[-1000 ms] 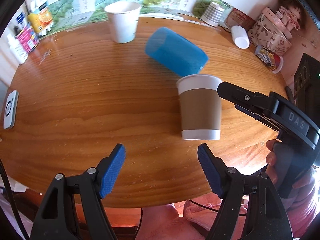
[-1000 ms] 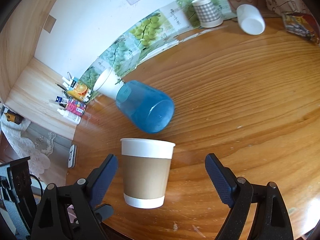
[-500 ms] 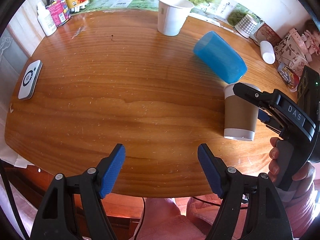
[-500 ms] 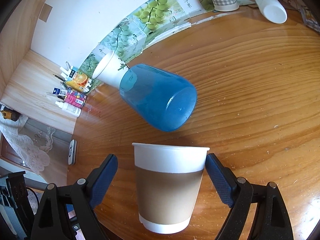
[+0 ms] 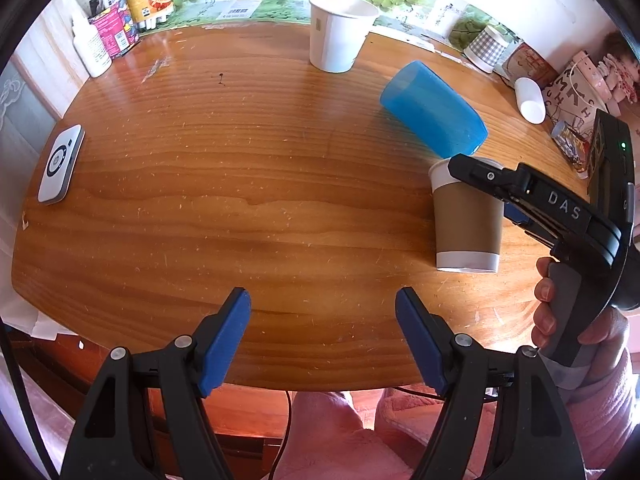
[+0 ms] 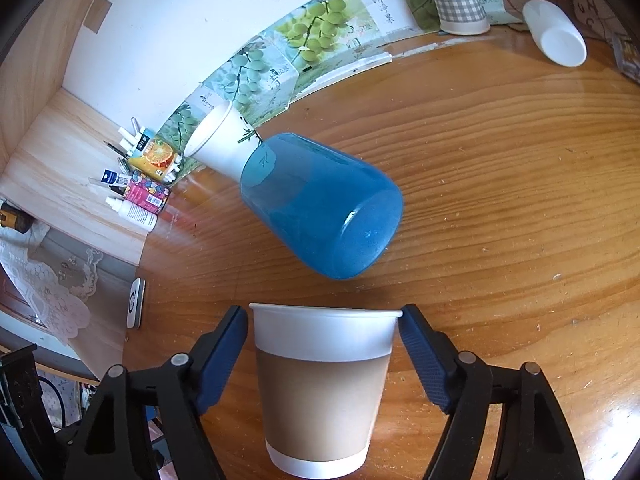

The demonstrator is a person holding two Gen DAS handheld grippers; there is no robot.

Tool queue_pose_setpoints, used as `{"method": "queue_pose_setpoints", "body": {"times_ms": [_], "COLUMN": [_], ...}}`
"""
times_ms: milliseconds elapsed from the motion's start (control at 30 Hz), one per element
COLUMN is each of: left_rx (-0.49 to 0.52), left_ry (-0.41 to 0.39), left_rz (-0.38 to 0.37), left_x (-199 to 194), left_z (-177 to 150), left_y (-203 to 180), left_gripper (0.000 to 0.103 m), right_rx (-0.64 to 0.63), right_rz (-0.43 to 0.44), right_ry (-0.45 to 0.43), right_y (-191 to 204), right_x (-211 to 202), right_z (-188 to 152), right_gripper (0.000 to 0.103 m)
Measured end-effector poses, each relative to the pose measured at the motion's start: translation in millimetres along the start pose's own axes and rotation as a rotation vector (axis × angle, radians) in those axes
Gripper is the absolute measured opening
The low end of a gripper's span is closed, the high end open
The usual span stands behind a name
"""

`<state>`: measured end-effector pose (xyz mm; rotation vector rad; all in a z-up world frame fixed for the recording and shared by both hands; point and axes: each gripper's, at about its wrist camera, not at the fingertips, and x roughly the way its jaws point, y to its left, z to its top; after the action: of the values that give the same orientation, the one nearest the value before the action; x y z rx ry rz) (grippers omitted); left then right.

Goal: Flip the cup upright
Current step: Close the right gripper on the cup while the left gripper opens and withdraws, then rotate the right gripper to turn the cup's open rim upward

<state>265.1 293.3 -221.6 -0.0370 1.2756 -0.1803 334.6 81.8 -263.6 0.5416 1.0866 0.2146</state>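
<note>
A blue plastic cup (image 5: 434, 110) lies on its side on the wooden table (image 5: 240, 184), its closed bottom toward the right wrist camera (image 6: 320, 208). A brown paper cup with a white rim (image 5: 466, 216) stands upright just in front of it (image 6: 324, 384). My right gripper (image 6: 323, 356) is open, its pads on either side of the paper cup's rim; whether they touch it I cannot tell. It also shows in the left wrist view (image 5: 520, 196). My left gripper (image 5: 322, 340) is open and empty over the table's near edge.
A white paper cup (image 5: 340, 32) stands upright behind the blue cup. A checked cup (image 5: 486, 48) and a lying white cup (image 5: 530, 100) are at the back right. Bottles and cartons (image 5: 116, 32) stand back left. A small white device (image 5: 60, 164) lies at the left.
My right gripper has moved forward so the paper cup now sits between its pads. My left gripper has drawn back and to the left, away from the cups.
</note>
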Motion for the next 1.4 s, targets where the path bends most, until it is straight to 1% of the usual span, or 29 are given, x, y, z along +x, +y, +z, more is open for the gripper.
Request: {"method": "queue_pose_setpoints", "body": {"times_ms": [100,333,733,933,1033,1233,1400], "left_rx": [-0.016,-0.036,-0.036,-0.054,-0.073,-0.085,-0.082], "left_ry": [-0.006,-0.021,-0.060,-0.051,-0.052,-0.066,-0.062], "left_rz": [0.001,-0.015,-0.067,-0.078,-0.079,-0.060,-0.048], "left_x": [-2,-6,-11,-8,-8,-11,-12], "left_z": [-1,-4,-4,-7,-7,-6,-8], "left_y": [2,4,-4,-5,-2,0,-1], "left_gripper": [0.078,0.078,0.078,0.078,0.078,0.078,0.078], "right_rx": [-0.029,-0.088,-0.234,-0.343,-0.392,-0.437,-0.436], "right_rz": [-0.012,-0.014,-0.087,-0.171,-0.216,-0.265,-0.257], "right_ry": [-0.006,-0.054,-0.233,-0.360,-0.406,-0.435,-0.432], "right_y": [4,10,21,26,27,28,25], "right_x": [0,-12,-49,-58,-59,-55,-52], "right_z": [-1,-5,-13,-17,-24,-34,-38], "right_gripper": [0.073,0.073,0.073,0.073,0.073,0.073,0.073]}}
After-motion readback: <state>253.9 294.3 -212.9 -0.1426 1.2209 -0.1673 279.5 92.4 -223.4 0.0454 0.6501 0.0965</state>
